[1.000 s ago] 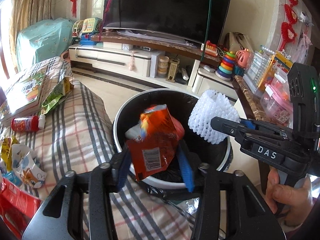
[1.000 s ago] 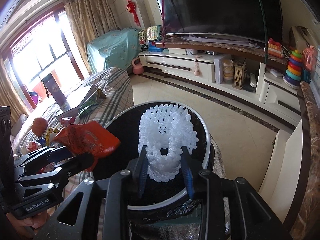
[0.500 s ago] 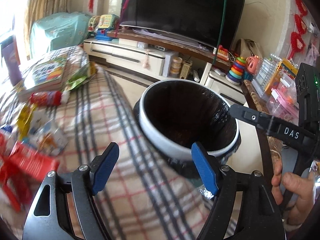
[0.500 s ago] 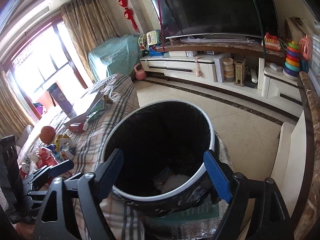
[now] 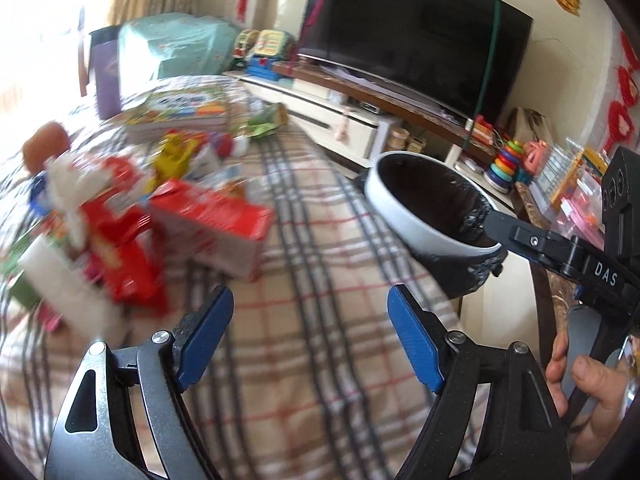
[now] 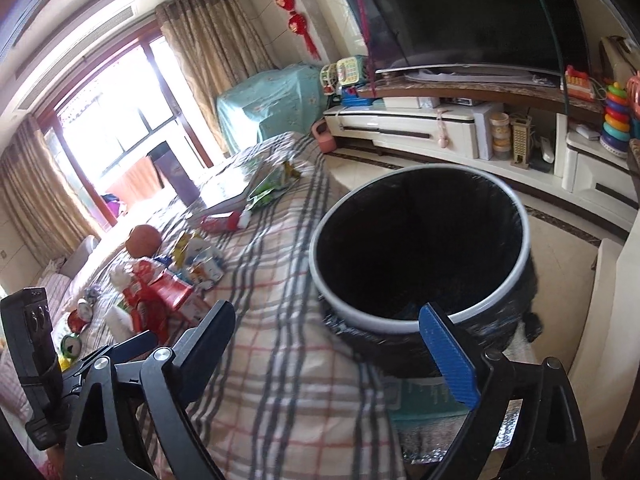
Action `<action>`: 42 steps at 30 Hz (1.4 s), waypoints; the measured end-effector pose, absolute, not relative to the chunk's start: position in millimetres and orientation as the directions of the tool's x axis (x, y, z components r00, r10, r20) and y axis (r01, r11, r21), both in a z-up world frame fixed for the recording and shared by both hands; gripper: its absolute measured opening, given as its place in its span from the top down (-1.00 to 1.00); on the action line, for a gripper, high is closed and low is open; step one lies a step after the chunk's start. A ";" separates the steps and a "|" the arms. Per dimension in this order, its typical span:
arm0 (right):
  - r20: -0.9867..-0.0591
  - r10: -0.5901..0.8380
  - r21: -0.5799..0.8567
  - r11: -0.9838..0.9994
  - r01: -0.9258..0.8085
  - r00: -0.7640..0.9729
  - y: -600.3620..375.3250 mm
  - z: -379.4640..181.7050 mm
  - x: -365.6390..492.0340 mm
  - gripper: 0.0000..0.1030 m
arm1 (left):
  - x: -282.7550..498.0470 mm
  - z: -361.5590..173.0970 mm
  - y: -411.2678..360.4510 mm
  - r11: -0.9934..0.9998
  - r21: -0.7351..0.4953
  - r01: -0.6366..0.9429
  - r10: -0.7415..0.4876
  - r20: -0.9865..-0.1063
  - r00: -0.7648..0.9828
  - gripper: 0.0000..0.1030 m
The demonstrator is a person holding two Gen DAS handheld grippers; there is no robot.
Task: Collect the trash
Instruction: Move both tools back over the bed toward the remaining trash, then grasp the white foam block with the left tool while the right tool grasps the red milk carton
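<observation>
Covering most of both views, the plaid-covered surface point(image 5: 312, 280) carries the remaining trash pile point(image 5: 132, 232) of red cartons and wrappers at its left, well apart from the bin point(image 6: 420, 256), which sits at the cloth's right edge, probably so drops are short. Bin has a black liner; its contents can't be made out in the dark interior. Left gripper point(image 5: 308, 336) and right gripper point(image 6: 332, 356) both have jaws spread wide, holding nothing, left one aimed toward the pile.

A dark TV point(image 6: 472, 16) is mounted above a white cabinet point(image 6: 404, 130). A ring-stack toy point(image 6: 614, 114) is seen at right, curtains point(image 6: 208, 48) by the window.
</observation>
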State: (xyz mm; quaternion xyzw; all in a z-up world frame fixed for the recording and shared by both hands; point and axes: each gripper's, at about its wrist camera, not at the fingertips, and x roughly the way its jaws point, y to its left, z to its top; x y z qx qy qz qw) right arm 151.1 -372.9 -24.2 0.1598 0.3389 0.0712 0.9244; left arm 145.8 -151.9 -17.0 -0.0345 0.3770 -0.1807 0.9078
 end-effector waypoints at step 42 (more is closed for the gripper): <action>-0.684 0.464 0.283 0.880 -0.380 0.563 -230.8 -63.6 229.0 -0.83 | 168.3 -43.7 -24.8 0.975 -0.199 -0.102 -0.072 -0.711 0.700 -0.77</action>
